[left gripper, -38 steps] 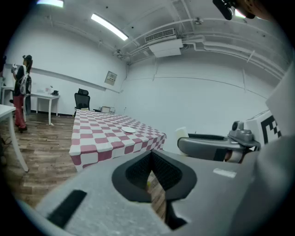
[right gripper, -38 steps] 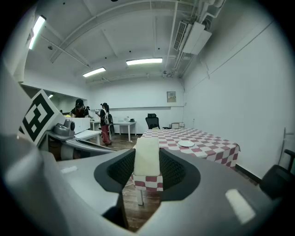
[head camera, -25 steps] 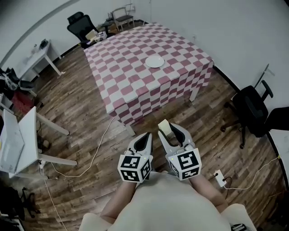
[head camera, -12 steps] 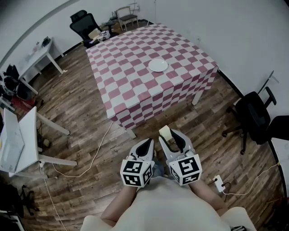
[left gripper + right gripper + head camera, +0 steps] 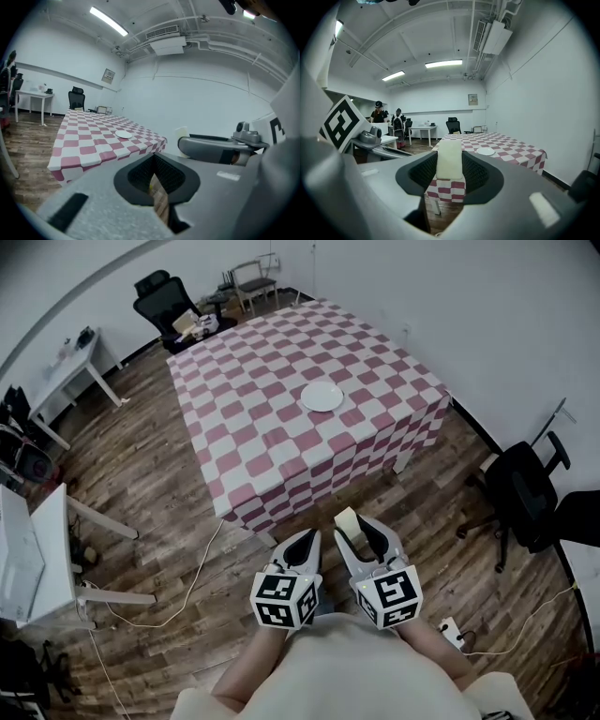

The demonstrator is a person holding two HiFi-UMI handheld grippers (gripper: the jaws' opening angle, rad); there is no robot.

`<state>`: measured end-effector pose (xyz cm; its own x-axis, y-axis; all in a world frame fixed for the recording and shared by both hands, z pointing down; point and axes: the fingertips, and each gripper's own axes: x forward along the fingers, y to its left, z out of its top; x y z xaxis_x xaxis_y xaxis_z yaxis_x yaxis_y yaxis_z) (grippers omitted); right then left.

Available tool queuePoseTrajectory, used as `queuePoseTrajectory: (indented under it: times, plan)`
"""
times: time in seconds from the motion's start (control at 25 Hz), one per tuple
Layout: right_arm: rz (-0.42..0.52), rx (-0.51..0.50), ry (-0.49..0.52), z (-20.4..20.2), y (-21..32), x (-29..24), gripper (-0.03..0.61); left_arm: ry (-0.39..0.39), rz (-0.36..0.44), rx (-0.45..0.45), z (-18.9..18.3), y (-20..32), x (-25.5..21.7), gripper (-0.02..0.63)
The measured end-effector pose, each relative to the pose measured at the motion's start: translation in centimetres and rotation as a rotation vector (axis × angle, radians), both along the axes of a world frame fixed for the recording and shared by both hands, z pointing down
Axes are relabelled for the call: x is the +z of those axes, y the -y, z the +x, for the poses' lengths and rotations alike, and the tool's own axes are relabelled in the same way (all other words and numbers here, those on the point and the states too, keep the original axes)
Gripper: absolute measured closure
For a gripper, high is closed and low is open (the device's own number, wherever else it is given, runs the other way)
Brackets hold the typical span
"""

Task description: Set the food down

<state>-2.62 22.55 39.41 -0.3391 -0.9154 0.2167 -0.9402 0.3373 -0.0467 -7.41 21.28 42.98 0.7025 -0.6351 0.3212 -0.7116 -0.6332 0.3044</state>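
Short of table | right gripper clamped on pale food; left gripper closed, empty

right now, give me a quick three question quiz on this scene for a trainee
1. True or false: the right gripper is shut on a pale food block.
2. What lies on the checked table? A: a white plate. B: a glass bowl. C: a red cup.
3. Fill in: the left gripper is shut and holds ____.

Key: 1 true; 2 A; 3 nothing.
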Motion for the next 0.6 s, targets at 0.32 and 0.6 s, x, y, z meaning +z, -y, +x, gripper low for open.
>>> queuePoseTrajectory:
  times: [0.32, 0.6]
  plan:
    - [-0.020, 0.008, 0.004, 0.7, 4.5, -0.4, 0.414, -0.004, -0.004, 0.021, 0.9, 4.5, -0.7, 0.614]
    - [-0.016, 0.015, 0.004, -0.3, 7.9, -0.8, 0.414, -0.005, -0.002, 0.048, 0.7, 8.2, -0.9, 0.614]
